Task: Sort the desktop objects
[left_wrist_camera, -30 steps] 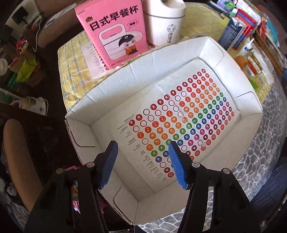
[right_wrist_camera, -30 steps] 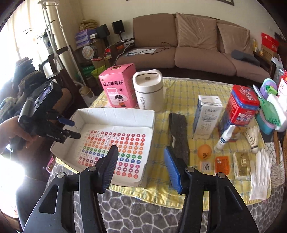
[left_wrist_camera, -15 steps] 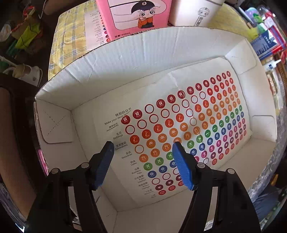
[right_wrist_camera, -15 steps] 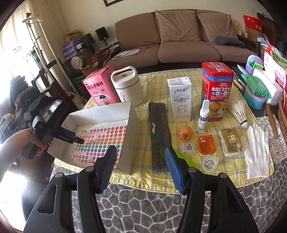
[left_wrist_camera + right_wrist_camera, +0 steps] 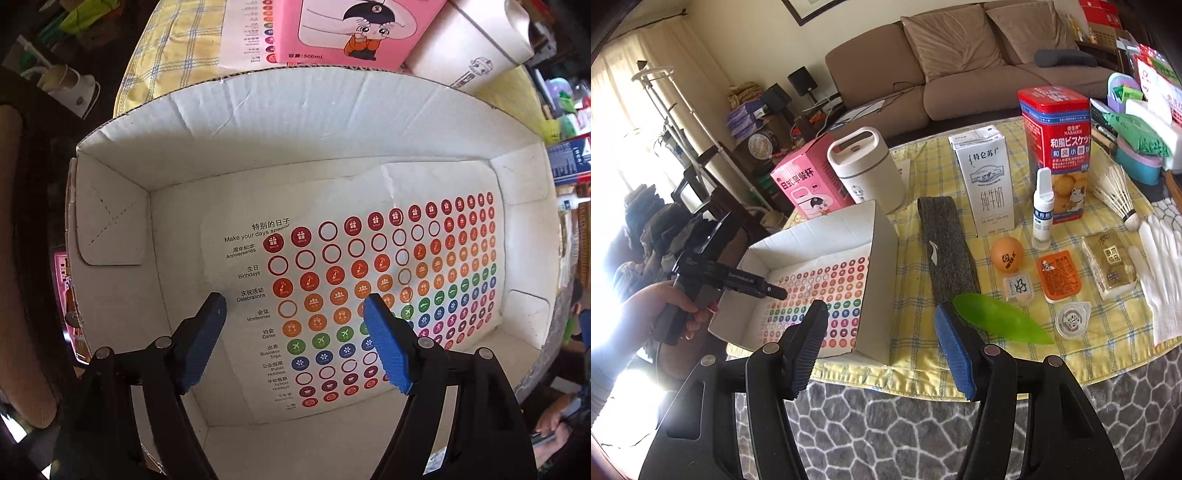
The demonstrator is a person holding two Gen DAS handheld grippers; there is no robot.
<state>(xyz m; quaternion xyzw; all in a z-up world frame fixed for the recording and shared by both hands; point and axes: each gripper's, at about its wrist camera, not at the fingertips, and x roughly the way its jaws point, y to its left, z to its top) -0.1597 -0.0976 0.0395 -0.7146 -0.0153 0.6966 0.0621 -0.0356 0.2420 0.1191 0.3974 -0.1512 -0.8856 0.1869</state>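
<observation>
A white cardboard box (image 5: 258, 125) with a sheet of coloured round stickers (image 5: 388, 288) on its floor fills the left wrist view. My left gripper (image 5: 293, 314) is open and empty, hanging over the box's left end. In the right wrist view the same box (image 5: 882, 254) sits at the table's left, with the left gripper (image 5: 764, 290) over it. My right gripper (image 5: 881, 319) is open and empty above the table's front edge. Near it lie a green leaf-shaped piece (image 5: 1001, 323), a grey band (image 5: 947, 247) and an orange ball (image 5: 1006, 254).
On the yellow checked cloth (image 5: 1089, 332) stand a pink box (image 5: 809, 181), a white canister (image 5: 866, 168), a milk carton (image 5: 986, 184), a red biscuit tin (image 5: 1058, 144) and a spray bottle (image 5: 1043, 208). A shuttlecock (image 5: 1117, 192), white gloves (image 5: 1161, 273) and small packets (image 5: 1058, 277) lie right.
My left gripper has moved lower into the box, which now fills its view. My right gripper has shifted right along the front edge, bringing the small items and green piece closer.
</observation>
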